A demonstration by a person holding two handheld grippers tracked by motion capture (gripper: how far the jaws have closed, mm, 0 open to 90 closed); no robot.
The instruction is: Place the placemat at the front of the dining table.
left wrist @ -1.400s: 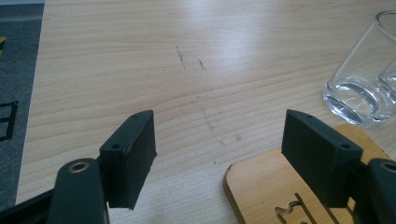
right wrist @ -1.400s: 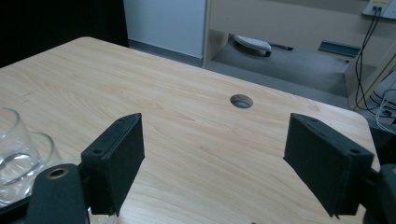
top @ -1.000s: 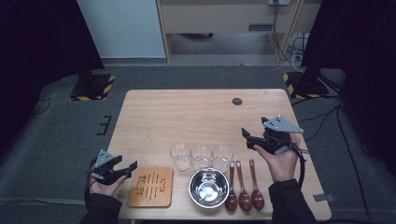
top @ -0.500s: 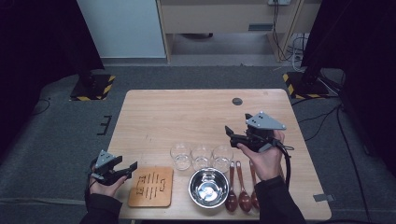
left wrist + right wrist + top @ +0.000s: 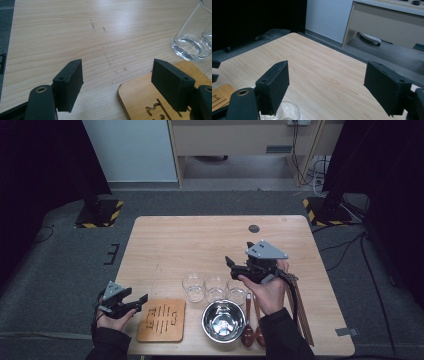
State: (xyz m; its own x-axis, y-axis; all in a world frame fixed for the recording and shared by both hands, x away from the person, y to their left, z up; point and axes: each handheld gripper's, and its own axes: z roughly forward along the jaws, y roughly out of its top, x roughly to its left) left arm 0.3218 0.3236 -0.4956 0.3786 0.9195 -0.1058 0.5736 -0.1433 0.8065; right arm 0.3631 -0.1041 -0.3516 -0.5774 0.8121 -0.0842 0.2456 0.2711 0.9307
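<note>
Wooden table (image 5: pixel 200 245) carries three empty glasses (image 5: pixel 215 287) beside an empty steel bowl (image 5: pixel 224 321).

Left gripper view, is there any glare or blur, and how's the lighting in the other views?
Left gripper view: soft glare across the table, glass sharp. High view: table evenly lit, surroundings dark, steel bowl shows reflections. Right gripper view: near jaws slightly soft, background clear.
</note>
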